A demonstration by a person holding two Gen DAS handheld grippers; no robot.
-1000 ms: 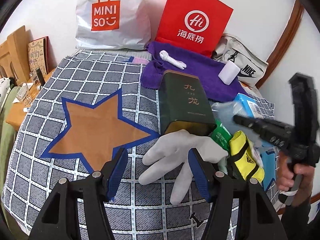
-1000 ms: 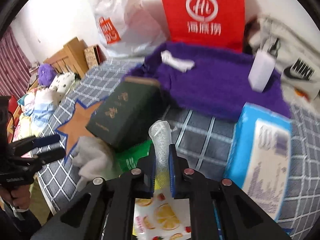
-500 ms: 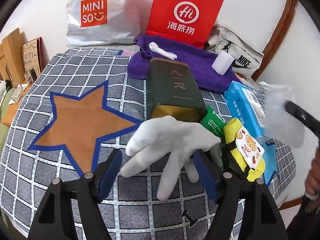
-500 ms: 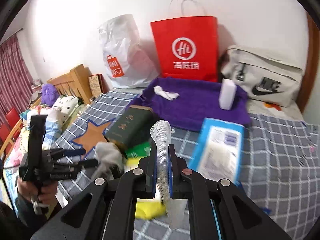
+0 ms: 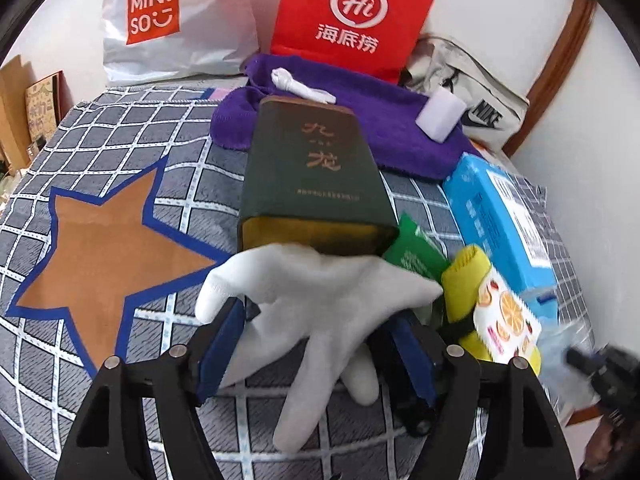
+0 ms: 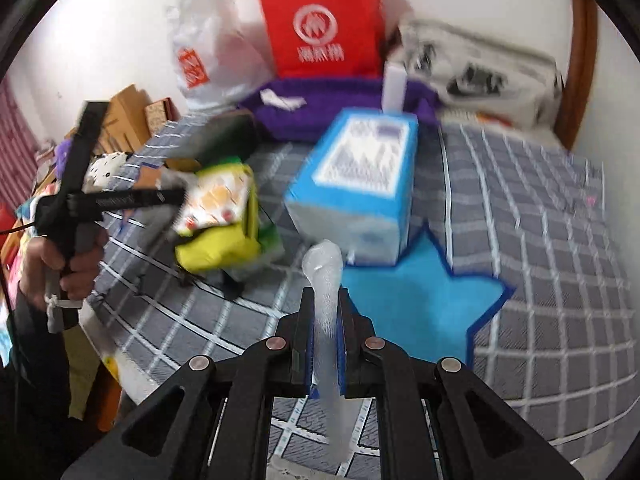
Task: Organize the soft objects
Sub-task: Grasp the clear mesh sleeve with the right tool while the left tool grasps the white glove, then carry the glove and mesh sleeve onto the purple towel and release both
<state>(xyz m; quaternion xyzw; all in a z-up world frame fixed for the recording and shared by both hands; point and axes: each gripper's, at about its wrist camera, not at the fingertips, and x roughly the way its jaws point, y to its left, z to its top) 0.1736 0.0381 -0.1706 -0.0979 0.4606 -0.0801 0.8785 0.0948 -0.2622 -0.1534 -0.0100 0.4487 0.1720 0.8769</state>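
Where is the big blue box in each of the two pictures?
Left wrist view: the blue box lies at the right edge of the checked bedspread, just right of the green tin and behind the yellow pack.
Right wrist view: the blue box sits near the middle, blurred, just beyond the right gripper.
Shared landmark: the red paper bag stands against the wall behind it in both.

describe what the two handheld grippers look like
Both are black plastic. The left gripper and right gripper have angular linkage arms with round silver pivot pins and blue pads on the inner faces of the fingers. The left one has a black pistol-style handle.
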